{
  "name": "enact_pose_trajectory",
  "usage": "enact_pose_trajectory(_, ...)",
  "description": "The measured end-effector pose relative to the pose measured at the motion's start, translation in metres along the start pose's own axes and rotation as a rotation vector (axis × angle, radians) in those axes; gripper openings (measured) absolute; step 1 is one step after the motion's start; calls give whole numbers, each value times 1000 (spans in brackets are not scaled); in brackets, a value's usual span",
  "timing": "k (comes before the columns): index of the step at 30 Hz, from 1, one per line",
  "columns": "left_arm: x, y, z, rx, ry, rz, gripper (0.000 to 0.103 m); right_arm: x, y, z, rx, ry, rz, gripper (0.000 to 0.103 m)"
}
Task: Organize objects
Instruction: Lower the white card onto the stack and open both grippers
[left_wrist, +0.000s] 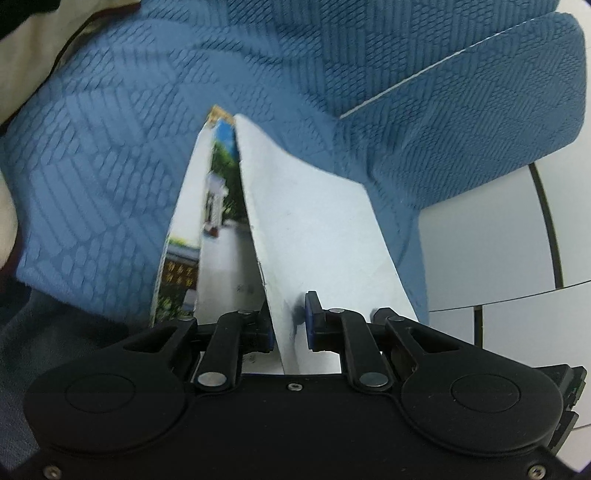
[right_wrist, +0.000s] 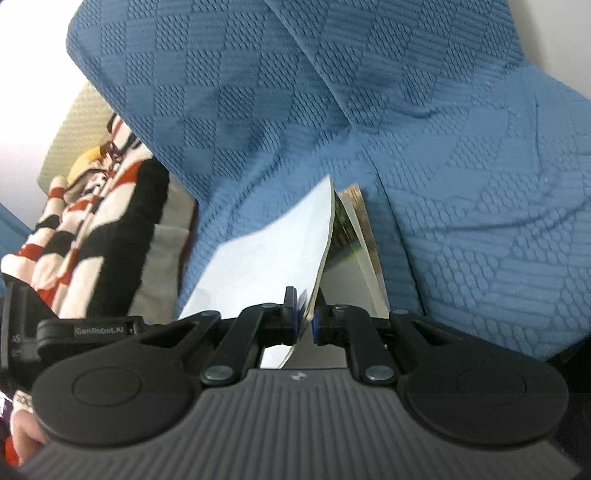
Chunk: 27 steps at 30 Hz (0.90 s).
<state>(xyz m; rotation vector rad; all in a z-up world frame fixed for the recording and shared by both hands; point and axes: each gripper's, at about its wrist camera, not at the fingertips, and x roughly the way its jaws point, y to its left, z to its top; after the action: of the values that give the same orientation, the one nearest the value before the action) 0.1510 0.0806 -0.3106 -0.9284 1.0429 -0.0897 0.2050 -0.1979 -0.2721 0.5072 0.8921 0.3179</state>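
An open booklet (left_wrist: 325, 236) with white covers and colour photo pages hangs spread in front of a blue textured sofa cushion (left_wrist: 129, 155). My left gripper (left_wrist: 290, 328) is shut on the lower edge of one white cover, its blue pads on either side of the sheet. In the right wrist view the same booklet (right_wrist: 269, 254) fans upward, and my right gripper (right_wrist: 304, 319) is shut on the bottom edge of its white cover. Photo pages (right_wrist: 351, 240) show just right of that cover. The booklet's far end rests close against the blue sofa cushion (right_wrist: 461, 221).
A white tiled floor (left_wrist: 498, 240) with dark grout lines lies to the right below the sofa edge. A red, black and white striped cloth (right_wrist: 85, 229) lies on a beige cushion (right_wrist: 74, 122) at the left. A person's hand (right_wrist: 22, 435) grips the right tool's handle.
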Motion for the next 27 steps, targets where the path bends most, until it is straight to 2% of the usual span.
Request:
enact_pose_trajectory(6, -4, -4, -6, 49, -8, 37, 27, 3, -2, -7, 13, 34, -16, 14)
enact_pose_trajectory(8, -8, -6, -7, 67, -19, 49, 42, 3, -2, -7, 12, 40, -27, 27)
enact_pose_trajectory(10, -15, -13, -10, 91, -33, 65, 50, 1, -2, -8, 13, 49, -36, 41)
enact_pose_trajectory(11, -19, -19, -12, 117, -39, 86, 55, 0, -2, -8, 12, 51, -37, 44)
enact_pose_trajectory(14, -30, -35, -19, 161, -66, 146, 66, -8, -2, -9, -1, 53, -51, 45)
enact_pose_trajectory(18, -49, -52, -28, 188, -103, 164, 74, -25, 2, -9, -36, 44, -54, 45)
enact_pose_trajectory(20, -60, -65, -34, 219, -126, 186, 82, -38, 8, -7, -64, 26, -45, 45)
enact_pose_trajectory(24, -85, -95, -45, 273, -169, 203, 83, -66, 24, 1, -130, -21, -43, 45)
enact_pose_trajectory(27, -107, -120, -52, 315, -211, 204, 89, -92, 39, 10, -171, -62, -14, 45)
